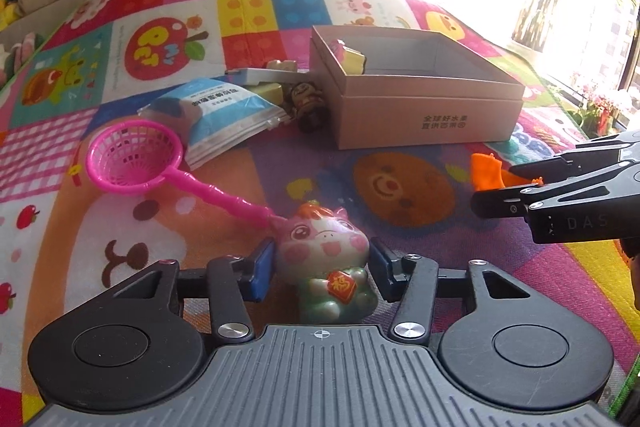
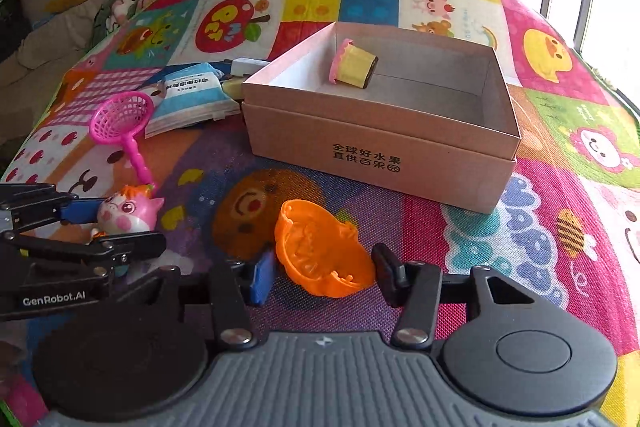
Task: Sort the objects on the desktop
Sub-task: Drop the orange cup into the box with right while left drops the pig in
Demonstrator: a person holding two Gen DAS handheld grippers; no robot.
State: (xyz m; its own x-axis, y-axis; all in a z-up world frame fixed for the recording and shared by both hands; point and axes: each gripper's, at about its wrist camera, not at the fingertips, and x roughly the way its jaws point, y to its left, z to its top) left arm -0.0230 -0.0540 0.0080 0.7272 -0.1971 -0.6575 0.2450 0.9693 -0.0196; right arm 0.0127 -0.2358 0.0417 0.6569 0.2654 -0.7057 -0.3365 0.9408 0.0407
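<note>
So my left gripper (image 1: 322, 269) sits low on the play mat (image 1: 168, 227), fingers spread around the pig figurine (image 1: 324, 251); right gripper (image 2: 324, 273) is level, fingers released around the orange mold (image 2: 320, 251).

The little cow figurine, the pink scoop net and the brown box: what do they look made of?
Cow figurine: probably glazed ceramic or hard plastic; the glossy highlights leave it open.
Pink scoop net: molded plastic, slightly translucent, with a one-piece lattice and handle.
Brown box: matte cardboard with thin folded walls and printed characters.
</note>
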